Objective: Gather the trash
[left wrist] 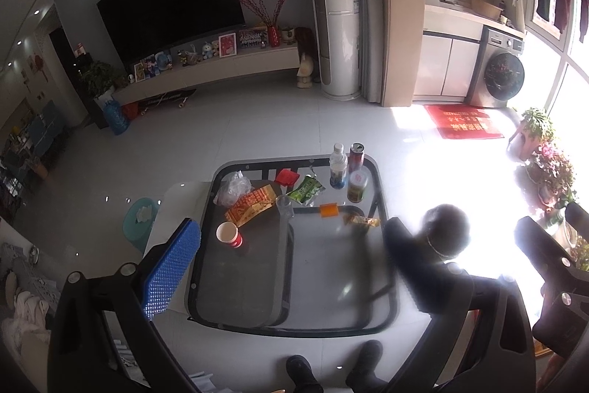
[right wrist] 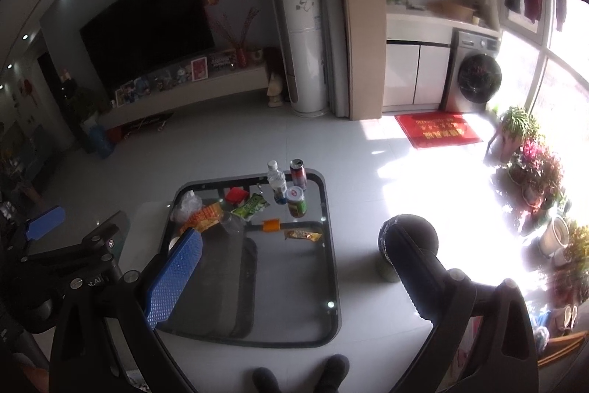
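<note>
Both tools, left and right, hang spread and empty above the glass bench. Wrappers at its far end look light, crinkly; pinching an edge should suit.

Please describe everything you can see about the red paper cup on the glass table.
The red paper cup stands upright near the left edge of the glass table. Its outside is red with a white mark, its inside white; it looks empty. It stands apart from the orange snack bag behind it. Neither claw touches it. In the right wrist view a blue finger pad mostly hides it.
</note>
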Demonstrator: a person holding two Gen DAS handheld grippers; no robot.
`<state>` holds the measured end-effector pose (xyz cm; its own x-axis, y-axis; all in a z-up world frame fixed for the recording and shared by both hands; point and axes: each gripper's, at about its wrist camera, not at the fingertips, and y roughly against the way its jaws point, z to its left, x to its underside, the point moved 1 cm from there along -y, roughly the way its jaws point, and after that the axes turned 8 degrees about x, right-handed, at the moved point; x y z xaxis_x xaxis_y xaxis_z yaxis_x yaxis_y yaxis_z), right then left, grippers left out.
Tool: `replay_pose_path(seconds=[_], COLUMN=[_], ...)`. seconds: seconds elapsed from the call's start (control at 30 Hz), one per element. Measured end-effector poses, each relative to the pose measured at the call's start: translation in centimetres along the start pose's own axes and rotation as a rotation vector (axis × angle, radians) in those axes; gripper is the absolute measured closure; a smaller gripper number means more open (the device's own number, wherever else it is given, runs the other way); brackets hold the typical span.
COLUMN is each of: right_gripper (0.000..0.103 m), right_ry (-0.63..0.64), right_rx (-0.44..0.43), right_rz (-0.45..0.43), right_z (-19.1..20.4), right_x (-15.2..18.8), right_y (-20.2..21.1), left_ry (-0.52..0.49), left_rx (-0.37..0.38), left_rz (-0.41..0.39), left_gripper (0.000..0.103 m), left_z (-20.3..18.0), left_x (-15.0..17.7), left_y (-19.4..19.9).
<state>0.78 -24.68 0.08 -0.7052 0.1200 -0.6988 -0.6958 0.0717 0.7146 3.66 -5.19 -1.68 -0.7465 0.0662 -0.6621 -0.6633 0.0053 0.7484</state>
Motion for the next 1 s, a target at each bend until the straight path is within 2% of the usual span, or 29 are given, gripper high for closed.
replay_pose_path(seconds=[0.53, 1.0], right_gripper=[0.006, 0.006], right_ry=[0.063, 0.078], right_rx=[-0.026, -0.012], right_rz=[-0.029, -0.063], right_z=[-0.9, -1.7], right_x=[-0.8, -1.3], right_y=[-1.2, -1.1], left_ry=[0.097, 0.079], left_rx=[-0.066, -0.079], left_rz=[0.003, 0.006], left_gripper=[0.006, 0.006], left_z=[-0.5, -3.3], left_x=[-0.3, -0.8], left_y=[0.2, 0.0])
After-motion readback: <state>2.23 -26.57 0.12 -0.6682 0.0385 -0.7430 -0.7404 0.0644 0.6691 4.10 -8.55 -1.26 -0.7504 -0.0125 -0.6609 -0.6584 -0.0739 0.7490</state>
